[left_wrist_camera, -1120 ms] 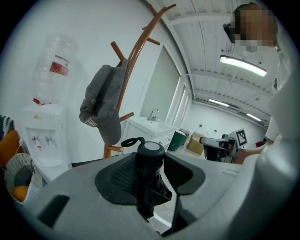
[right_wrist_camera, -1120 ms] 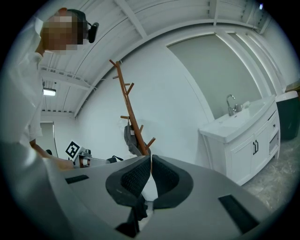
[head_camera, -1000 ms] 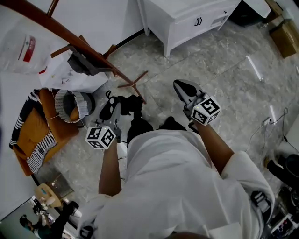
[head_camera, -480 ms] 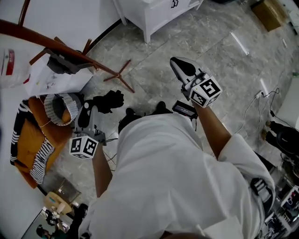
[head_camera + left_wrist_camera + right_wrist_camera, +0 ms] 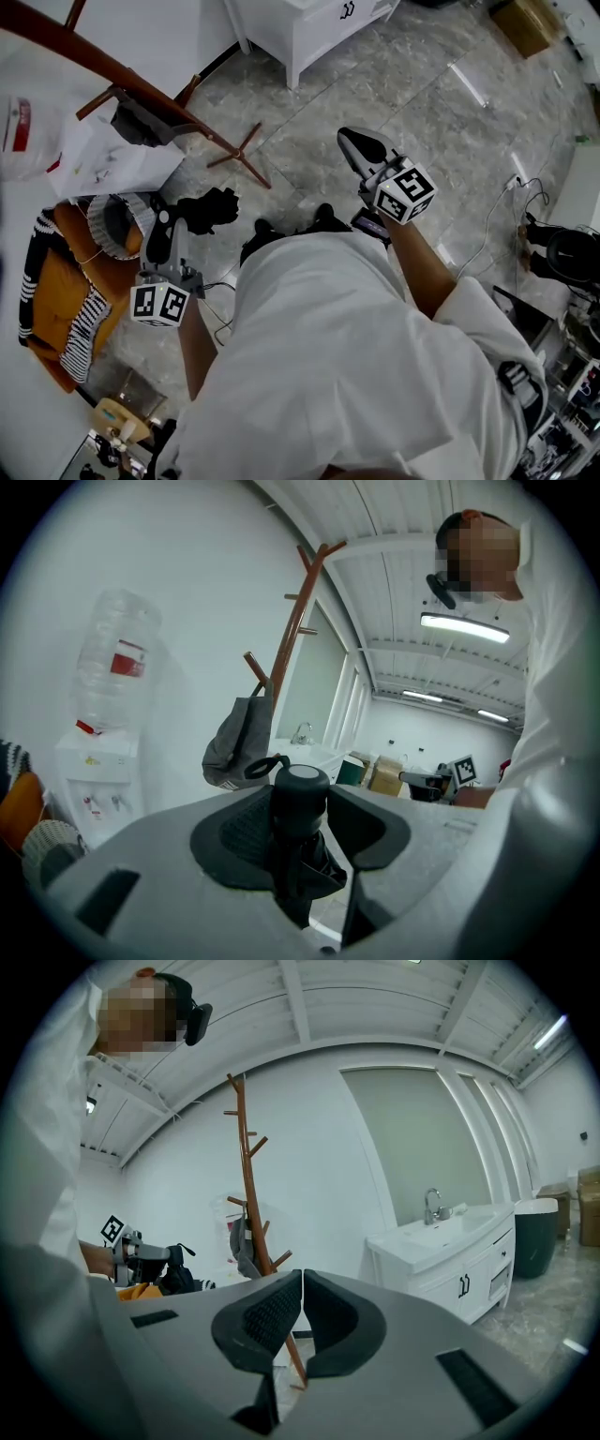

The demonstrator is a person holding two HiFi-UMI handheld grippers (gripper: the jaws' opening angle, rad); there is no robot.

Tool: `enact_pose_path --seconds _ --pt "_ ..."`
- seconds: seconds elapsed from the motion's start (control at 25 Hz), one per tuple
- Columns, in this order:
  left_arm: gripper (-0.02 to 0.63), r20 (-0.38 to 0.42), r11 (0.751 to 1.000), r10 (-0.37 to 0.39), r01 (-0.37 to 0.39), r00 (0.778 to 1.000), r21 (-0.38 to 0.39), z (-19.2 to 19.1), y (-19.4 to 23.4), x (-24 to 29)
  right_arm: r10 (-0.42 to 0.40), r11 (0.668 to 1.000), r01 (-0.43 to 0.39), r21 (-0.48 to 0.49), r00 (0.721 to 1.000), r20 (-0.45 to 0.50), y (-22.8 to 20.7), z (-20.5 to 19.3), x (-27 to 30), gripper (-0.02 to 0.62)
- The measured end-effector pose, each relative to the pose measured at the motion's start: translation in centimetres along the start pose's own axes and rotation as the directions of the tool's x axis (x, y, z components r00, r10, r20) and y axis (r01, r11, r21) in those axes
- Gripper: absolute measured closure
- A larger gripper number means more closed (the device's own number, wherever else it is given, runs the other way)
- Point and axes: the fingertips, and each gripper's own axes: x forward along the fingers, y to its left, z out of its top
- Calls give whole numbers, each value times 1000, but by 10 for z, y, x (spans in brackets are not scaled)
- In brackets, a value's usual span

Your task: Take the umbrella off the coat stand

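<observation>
White room, marble floor (image 5: 422,112). The left claw (image 5: 165,225) pinches the folded umbrella (image 5: 298,827), held well clear of the stand (image 5: 141,80), so it looks already off. The right claw (image 5: 300,1312) is pressed together and empty, kept aside.

Your umbrella (image 5: 299,808) is black, the stand (image 5: 244,1157) red-brown, the bag (image 5: 234,744) grey, the cabinet (image 5: 302,28) white, the floor (image 5: 394,84) grey-veined.

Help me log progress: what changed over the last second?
The left gripper, clamped on the black folded umbrella, drew it back from the brown wooden coat stand towards the person. Nothing was taken or released. The right gripper stayed shut and empty; the grey bag still hangs on the stand.
</observation>
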Motion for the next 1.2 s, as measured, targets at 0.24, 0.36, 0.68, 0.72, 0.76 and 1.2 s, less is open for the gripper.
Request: enact_pose_path --seconds 0.24,0.36,0.68,0.72,0.76,1.2 --pt "417 37 999 -35 35 999 -16 4 10 -9 -1 1000 0 -24 1000 -3 18 3 4 580" --pt "417 47 998 -51 52 998 -19 8 9 -11 7 999 -7 -34 1000 2 26 6 6 580" --pt "417 47 996 -76 78 996 -36 2 1 -14 26 999 -26 -28 1000 4 38 -1 6 580" --pt "417 50 996 -80 82 996 -39 1 -1 -15 27 999 -27 -28 1000 1 38 -2 5 580" --pt "417 51 995 -86 88 995 -41 -1 -2 -15 27 999 -27 -26 1000 -2 38 -4 4 580" --pt "417 26 991 -123 124 992 -53 -12 -22 -7 34 999 -34 -18 999 -11 31 -9 -4 580"
